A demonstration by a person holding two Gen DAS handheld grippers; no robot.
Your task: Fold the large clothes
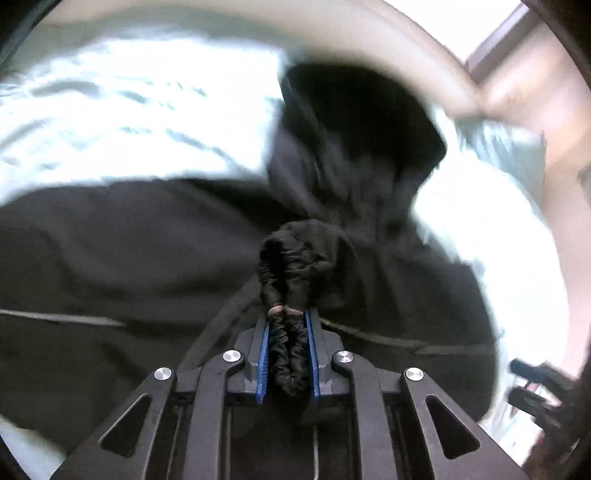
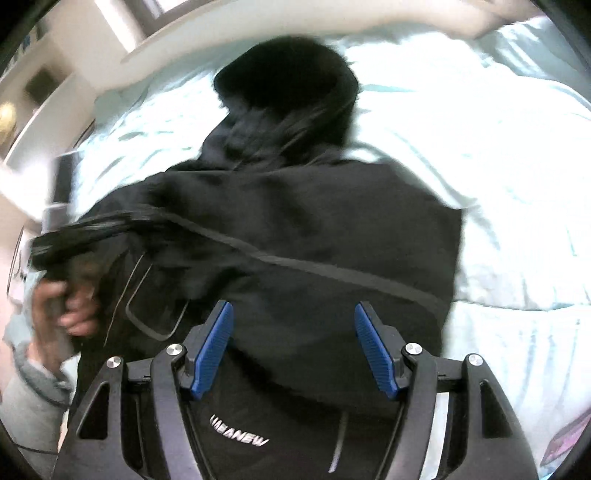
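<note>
A large black hooded jacket (image 2: 295, 229) lies spread on a pale blue bed sheet (image 2: 480, 147), its hood (image 2: 288, 85) pointing away. In the left wrist view the jacket (image 1: 129, 251) fills the middle, and my left gripper (image 1: 288, 314) is shut on a bunched elastic cuff (image 1: 288, 273) of its sleeve. In the right wrist view my right gripper (image 2: 293, 314) is open and empty just above the jacket's lower part, with a white logo (image 2: 240, 435) showing under it. The lifted sleeve (image 2: 92, 236) blurs at the left.
The person's hand (image 2: 62, 302) and grey sleeve show at the left of the right wrist view. The bed sheet (image 1: 129, 110) spreads around the jacket. A pale headboard or wall (image 1: 369, 33) curves behind. Dark gear (image 1: 535, 384) is at the right edge.
</note>
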